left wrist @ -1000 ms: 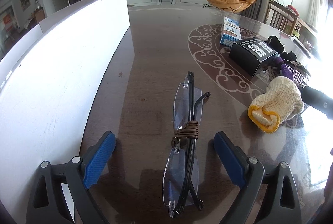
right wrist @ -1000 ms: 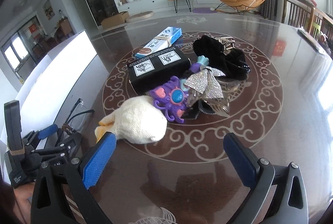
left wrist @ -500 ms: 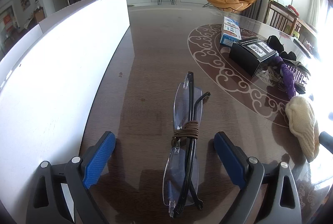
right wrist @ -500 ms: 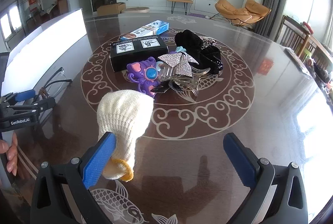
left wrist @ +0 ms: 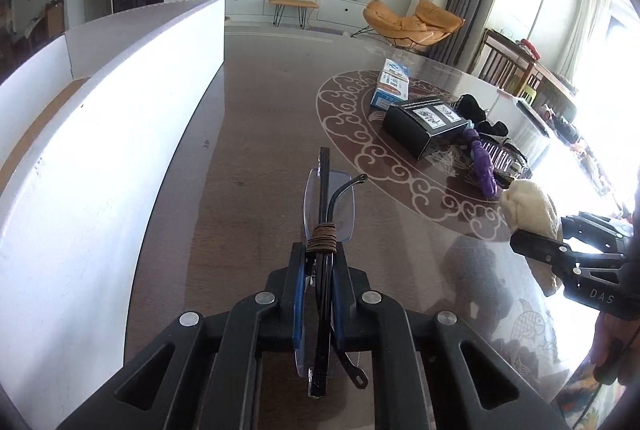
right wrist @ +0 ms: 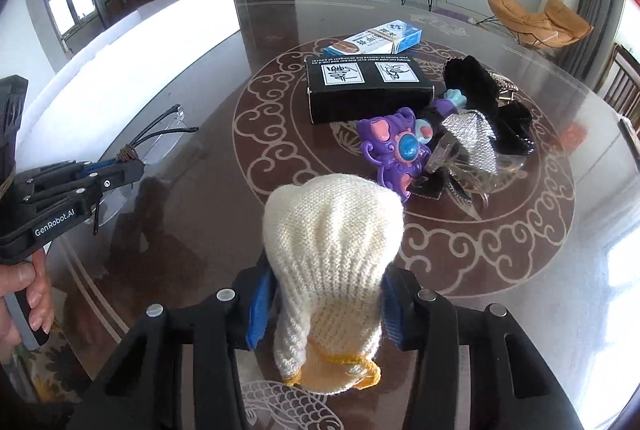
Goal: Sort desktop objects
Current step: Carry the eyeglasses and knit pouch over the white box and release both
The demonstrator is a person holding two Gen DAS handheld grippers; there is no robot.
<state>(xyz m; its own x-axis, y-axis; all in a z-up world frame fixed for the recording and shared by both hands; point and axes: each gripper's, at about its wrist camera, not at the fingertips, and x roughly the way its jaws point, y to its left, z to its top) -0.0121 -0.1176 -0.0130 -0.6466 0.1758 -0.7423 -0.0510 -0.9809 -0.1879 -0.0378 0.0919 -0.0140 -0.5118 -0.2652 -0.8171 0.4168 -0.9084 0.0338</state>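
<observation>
Now, folded rimless glasses (left wrist: 326, 230), temples bound with a wrap of brown cord, sit clamped in the left claw (left wrist: 319, 294). Blue pads pressed to both sides of the folded frame, nearly closed. Lens and temple tips stick out forward past the fingers; the other lens shows below them. From the right wrist view the same glasses (right wrist: 152, 140) appear at far left in the left claw (right wrist: 120, 166), low over the bench (right wrist: 520, 270); whether they touch it, cannot tell.

Cream knitted glove (right wrist: 334, 258) with yellow cuff held in the right claw (right wrist: 326, 306). Blue pads squeeze it on both sides near the cuff, fingers end pointing away from the camera. In the left wrist view the glove (left wrist: 530, 208) shows at right, gripped by the right claw (left wrist: 536, 244).

Remaining pile sits on the round scroll pattern at bench centre: black box (right wrist: 368, 86) with two white labels; blue-and-white carton (right wrist: 374, 38) just behind it; purple toy (right wrist: 396, 150) in front of the box; silver glittery bow (right wrist: 468, 128) beside the toy; black fuzzy item (right wrist: 480, 86) behind the bow. Items in the pile touch or overlap.

White panel (left wrist: 100, 150) stands along the left bench edge.
</observation>
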